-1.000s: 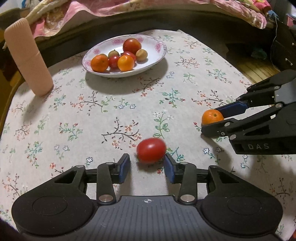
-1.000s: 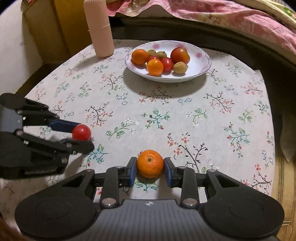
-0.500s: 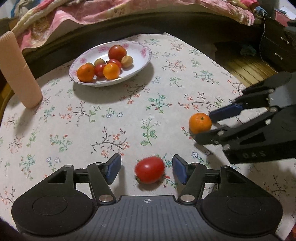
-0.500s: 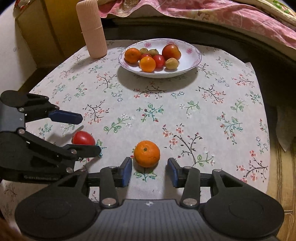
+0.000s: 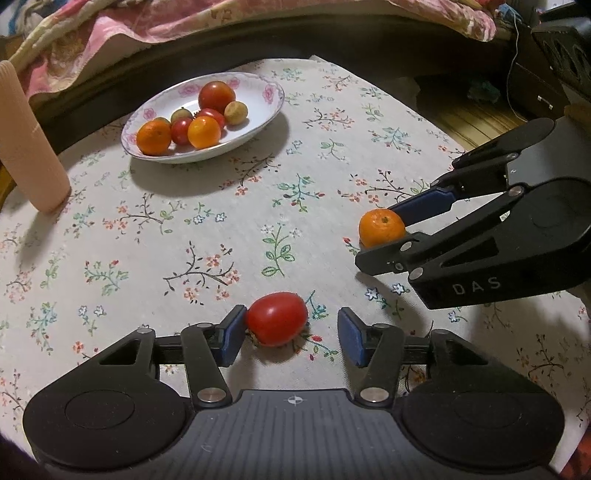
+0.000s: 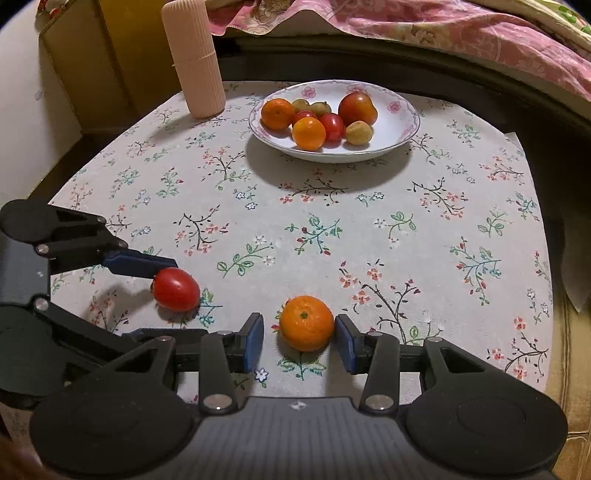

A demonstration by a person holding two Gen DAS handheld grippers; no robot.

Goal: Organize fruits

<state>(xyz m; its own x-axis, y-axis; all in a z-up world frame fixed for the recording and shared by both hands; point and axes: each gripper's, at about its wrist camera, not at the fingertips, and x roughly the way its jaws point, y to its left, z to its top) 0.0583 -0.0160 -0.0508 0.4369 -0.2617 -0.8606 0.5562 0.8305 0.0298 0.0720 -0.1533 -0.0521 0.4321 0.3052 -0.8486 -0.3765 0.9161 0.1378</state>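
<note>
- Floral-clothed counter (image 6: 369, 229): tomato (image 5: 277, 318) soft, mandarin (image 6: 306, 322) firmer
- Left claw (image 5: 291, 334) closing, one pad touching tomato
- Right claw (image 6: 300, 341) parted around mandarin; grip sides gently

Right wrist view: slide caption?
Right gripper open around a tangerine on the floral tablecloth, fruit bowl beyond.

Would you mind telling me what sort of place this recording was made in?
Probably a home, likely a bedroom: a small table under a floral tablecloth, pink patterned bedding behind it, and a flowered plate of fruit.
</note>
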